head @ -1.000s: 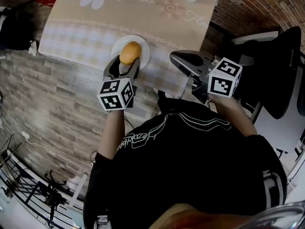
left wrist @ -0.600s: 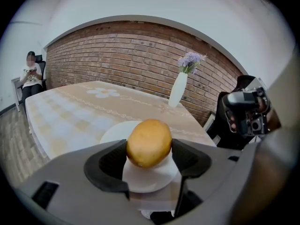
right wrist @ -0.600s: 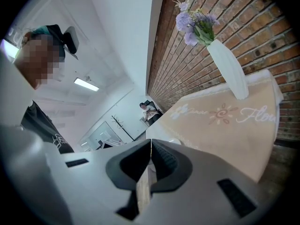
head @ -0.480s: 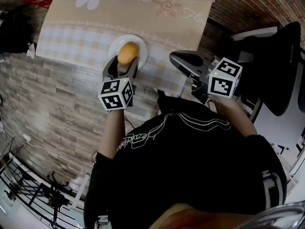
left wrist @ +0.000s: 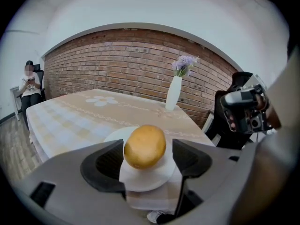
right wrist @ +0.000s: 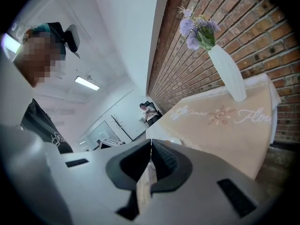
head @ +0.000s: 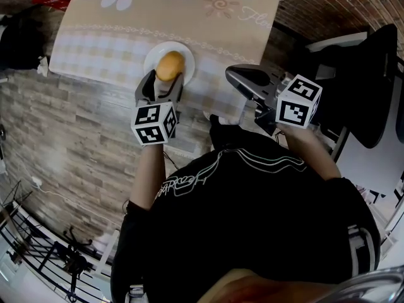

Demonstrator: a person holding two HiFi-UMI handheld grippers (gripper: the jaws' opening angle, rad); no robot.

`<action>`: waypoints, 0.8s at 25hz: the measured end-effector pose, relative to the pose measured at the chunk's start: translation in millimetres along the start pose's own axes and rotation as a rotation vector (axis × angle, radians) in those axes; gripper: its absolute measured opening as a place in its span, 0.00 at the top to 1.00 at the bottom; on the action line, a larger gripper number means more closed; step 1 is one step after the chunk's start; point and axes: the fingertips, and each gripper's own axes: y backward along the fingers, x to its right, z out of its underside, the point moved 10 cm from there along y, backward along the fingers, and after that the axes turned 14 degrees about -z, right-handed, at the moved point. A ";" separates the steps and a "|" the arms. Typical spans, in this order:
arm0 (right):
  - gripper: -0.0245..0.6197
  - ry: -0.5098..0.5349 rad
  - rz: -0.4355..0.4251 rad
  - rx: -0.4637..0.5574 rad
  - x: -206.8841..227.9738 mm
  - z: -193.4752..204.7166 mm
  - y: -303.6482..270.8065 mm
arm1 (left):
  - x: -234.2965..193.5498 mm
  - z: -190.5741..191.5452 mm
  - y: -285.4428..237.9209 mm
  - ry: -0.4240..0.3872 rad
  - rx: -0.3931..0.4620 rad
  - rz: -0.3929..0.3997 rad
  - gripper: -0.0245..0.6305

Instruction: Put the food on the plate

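Right now my left gripper (left wrist: 149,150) has its 2 jaws spread, with the golden, egg-shaped food (left wrist: 145,146) between them. The jaw at 9 o'clock is against the food's side or just beside it. At 3 o'clock a sliver of white shows between food and jaw, so I read this grip as released. The food sits on the white plate (left wrist: 140,181), near that plate's middle in the head view. The plate lies on the checked band of the beige tablecloth (head: 120,24), close to the table edge at 6 o'clock. Seen from the left gripper, a white vase (left wrist: 173,93) with lilac flowers stands at 1 o'clock, in front of a brick wall (left wrist: 117,60). My right gripper (right wrist: 150,149) is at 3 o'clock of the left one, by the table's near corner and apart from the plate. Its 2 jaws are pressed together with nothing between them.
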 end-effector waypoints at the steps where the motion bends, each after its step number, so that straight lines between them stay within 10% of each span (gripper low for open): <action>1: 0.97 0.005 -0.001 0.002 -2.3 0.0 0.4 | 0.8 -2.0 4.6 0.001 0.010 0.003 0.50; 11: 0.97 0.067 -0.026 0.030 -41.2 -2.1 6.9 | 13.0 -30.4 88.3 0.009 0.083 0.061 0.50; 20: 0.97 0.146 -0.079 0.025 -96.5 8.2 15.8 | 35.3 -48.7 190.4 0.145 0.201 0.240 0.80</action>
